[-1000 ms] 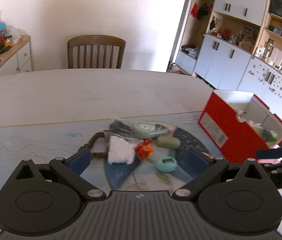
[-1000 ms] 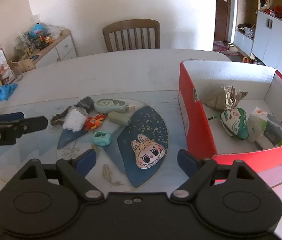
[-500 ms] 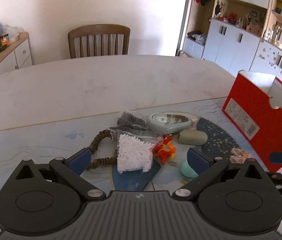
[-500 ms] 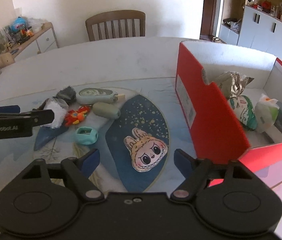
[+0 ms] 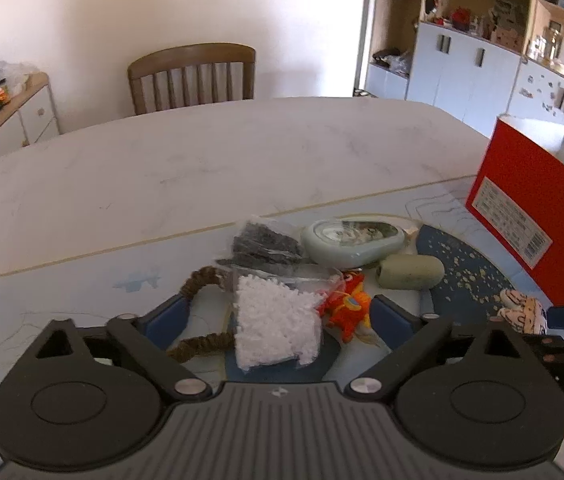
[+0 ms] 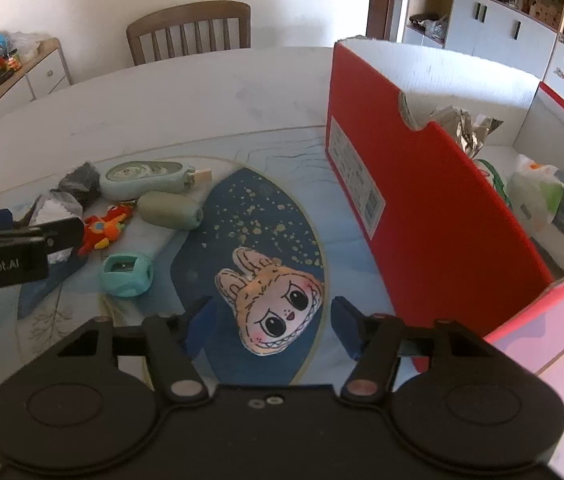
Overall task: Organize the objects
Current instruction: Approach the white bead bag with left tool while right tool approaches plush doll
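Small objects lay clustered on the bench, left of a red box already holding wrapped packets. The left tongs stood wide apart, having just narrowed slightly, with a clear bag of white pellets and an orange toy between the blue pads, neither visibly touched. Beyond lay a brown cord, a bag of dark bits, a pale green case and a green roll. The right tongs had just been closing but remained apart, framing a plush face with rabbit ears on the blue mat; whether the pads touched it could not be told. A teal sharpener sat near it, to its left.
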A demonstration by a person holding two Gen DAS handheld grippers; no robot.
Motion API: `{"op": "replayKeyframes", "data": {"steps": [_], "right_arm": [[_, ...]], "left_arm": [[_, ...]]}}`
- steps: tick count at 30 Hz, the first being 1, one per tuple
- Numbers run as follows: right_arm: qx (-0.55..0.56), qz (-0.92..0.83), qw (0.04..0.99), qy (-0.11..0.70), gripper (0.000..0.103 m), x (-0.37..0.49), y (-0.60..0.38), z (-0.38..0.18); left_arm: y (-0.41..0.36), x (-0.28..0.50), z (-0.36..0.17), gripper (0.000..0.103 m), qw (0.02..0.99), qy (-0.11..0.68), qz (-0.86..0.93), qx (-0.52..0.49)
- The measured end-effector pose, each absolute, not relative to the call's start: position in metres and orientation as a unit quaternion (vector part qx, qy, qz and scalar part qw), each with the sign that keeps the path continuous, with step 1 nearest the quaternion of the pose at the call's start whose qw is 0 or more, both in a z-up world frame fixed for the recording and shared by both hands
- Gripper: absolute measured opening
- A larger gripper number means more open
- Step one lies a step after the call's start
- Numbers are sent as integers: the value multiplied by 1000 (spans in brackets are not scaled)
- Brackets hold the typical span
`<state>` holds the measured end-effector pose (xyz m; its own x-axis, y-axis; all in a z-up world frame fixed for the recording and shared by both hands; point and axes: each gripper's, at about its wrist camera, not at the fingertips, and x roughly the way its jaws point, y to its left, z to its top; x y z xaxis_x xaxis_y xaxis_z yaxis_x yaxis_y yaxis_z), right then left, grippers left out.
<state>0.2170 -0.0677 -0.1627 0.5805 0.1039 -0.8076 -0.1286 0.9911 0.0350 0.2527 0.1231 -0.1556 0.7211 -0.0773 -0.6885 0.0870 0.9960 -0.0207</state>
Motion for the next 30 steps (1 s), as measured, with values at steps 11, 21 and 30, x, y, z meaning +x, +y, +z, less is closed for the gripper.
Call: {"op": "replayKeyframes", "data": {"steps": [11,21,30], "right_arm": [[-9,68,887,457,51,222,-71,-164],[-10,79,891,448,44,223,-70,-159],[-15,99,899,427,43,208,-70,-140]], "left_arm": [[119,256,-162,64,924,378,-51,13],[125,255,-157,35,922,383,-48,-5],[124,241,-138,34,923,384,-35,-18]]}}
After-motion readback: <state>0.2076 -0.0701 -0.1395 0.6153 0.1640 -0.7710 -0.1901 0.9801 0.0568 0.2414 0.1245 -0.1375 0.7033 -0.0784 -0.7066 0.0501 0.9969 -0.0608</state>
